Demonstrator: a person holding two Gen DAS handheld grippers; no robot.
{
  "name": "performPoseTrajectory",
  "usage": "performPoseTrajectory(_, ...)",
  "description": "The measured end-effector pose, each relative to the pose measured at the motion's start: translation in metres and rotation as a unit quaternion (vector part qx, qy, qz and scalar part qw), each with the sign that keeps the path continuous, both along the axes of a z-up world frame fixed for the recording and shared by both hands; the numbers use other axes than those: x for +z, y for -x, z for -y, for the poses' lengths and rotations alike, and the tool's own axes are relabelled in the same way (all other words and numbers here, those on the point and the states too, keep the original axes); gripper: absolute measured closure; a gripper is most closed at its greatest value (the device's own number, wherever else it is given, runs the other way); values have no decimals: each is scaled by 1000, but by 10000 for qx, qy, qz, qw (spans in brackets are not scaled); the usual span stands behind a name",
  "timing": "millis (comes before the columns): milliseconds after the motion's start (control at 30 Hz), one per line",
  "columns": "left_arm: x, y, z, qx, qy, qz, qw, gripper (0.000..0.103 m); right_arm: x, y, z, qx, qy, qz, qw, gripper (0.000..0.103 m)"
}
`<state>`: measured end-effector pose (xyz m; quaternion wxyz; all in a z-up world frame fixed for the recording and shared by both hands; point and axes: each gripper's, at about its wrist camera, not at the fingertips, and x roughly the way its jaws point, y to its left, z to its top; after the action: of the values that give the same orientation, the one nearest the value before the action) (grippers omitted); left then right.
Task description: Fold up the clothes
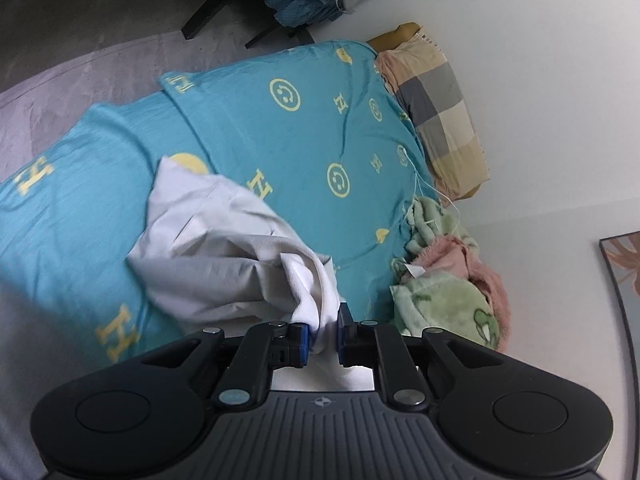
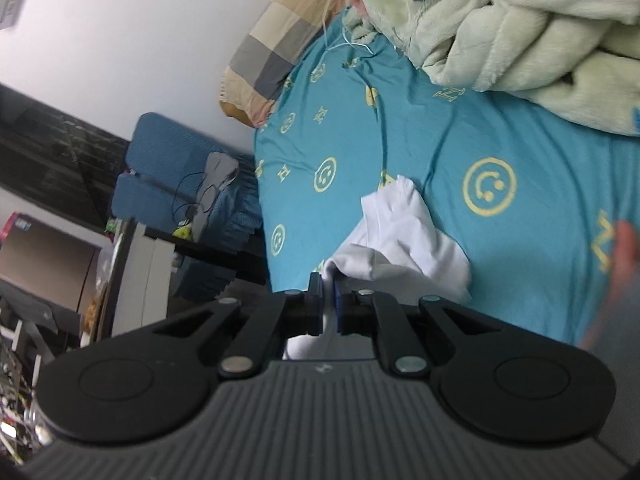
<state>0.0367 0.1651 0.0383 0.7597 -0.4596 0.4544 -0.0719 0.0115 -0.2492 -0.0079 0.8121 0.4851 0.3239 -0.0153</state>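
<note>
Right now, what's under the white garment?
The teal bedsheet with yellow smileys lies under the white garment, which both grippers pinch. Whatever sits beneath its bunched folds is covered.

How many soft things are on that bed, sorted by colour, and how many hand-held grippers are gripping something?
White garment: 1
Teal bed cover: 1
Checked pillow: 1
Green-and-pink fleece blanket: 1
Hand-held grippers, each clamped on the white garment: 2, the left hand-held gripper and the right hand-held gripper
Total: 6
</note>
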Motion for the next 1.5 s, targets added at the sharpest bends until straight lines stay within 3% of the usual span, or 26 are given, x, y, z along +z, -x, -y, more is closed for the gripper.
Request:
performPoseTrajectory(200,-26,-81,16,-178,-473,106,9987,88,-31,-81,8,78,57,-284,9995,94)
performPoseTrajectory(367,-60,-126,21,-621,-814,563,9932,87,-64,-132,10,295,240,-334,9987,94)
performPoseTrajectory(533,-100,-155,22,-803,-1006,675,9894,87,-91,-162,11,523,365,-345,9974,94)
performPoseTrajectory(733,-118,-171,31,-1082,-1361,791,9816,84,-105,-187,11,737,665,-474,9939,94)
performPoseTrajectory(833,-124,-170,38,-1187,-1652,800,9758,83,-114,-192,15,788,493,-587,9939,92)
performPoseTrajectory(933,-118,-163,43,-1364,-1932,1011,9664,76,-118,-193,21,915,279,-644,9933,88)
performPoseTrajectory(1000,-116,-158,48,-1452,-2098,1113,9605,61,-111,-190,21,1011,400,-488,9929,67)
performPoseTrajectory(1033,-117,-157,50,-1512,-2222,1130,9566,47,-106,-187,19,1025,463,-352,9930,59)
performPoseTrajectory(1067,-118,-156,53,-1570,-2346,1147,9524,32,-99,-182,17,1044,541,-169,9929,45)
performPoseTrajectory(1100,-119,-155,56,-1629,-2469,1163,9481,28,-93,-180,13,1097,662,29,9917,36)
performPoseTrajectory(1233,-122,-151,67,-1859,-2956,1227,9290,26,-79,-180,-16,1670,1560,490,9723,32)
performPoseTrajectory(1400,-127,-146,80,-2136,-3545,1300,9010,27,-103,-197,-43,2135,2366,124,9478,33)
performPoseTrajectory(1500,-128,-146,83,-2161,-3635,1338,8962,27,-117,-203,-52,2235,2575,-50,9401,33)
